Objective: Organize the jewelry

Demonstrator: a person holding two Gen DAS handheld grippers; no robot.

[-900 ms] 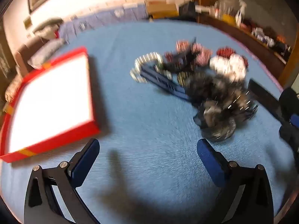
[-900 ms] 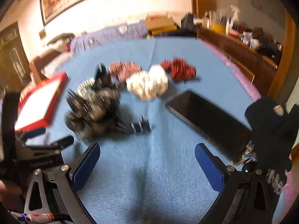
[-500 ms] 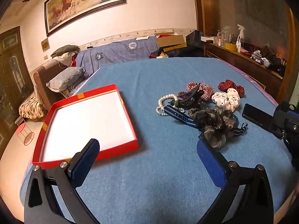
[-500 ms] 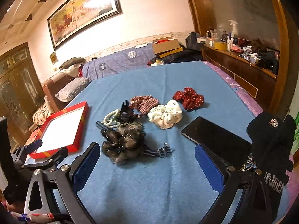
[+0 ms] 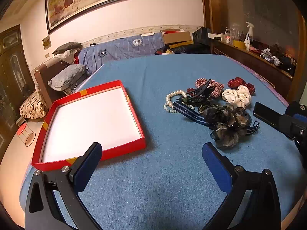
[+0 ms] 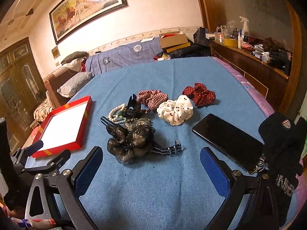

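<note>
Basically nothing sorted yet, as far as I can tell. Far left on the bed (image 5: 172, 191) sits the red box (image 5: 134, 103), white inside and totally bare. The left gripper (image 5: 151, 164) hangs just in front of it, fingers spread wide, nothing between them.

Moving right, the whole pile lies together, apart from the box: pearl bracelets (image 5: 173, 97), a black claw clip (image 5: 199, 92), a striped strap (image 5: 190, 113), a dark gauzy scrunchie (image 5: 226, 124), then plaid (image 6: 151, 97), white (image 6: 175, 112) and red dotted (image 6: 199, 94) scrunchies. The right gripper (image 6: 151, 164) is near the gauzy one, fingers released too.

Further right a phone (image 6: 226, 140) and black gloves (image 6: 282, 143).

So every piece is left to move, I'd say.
</note>
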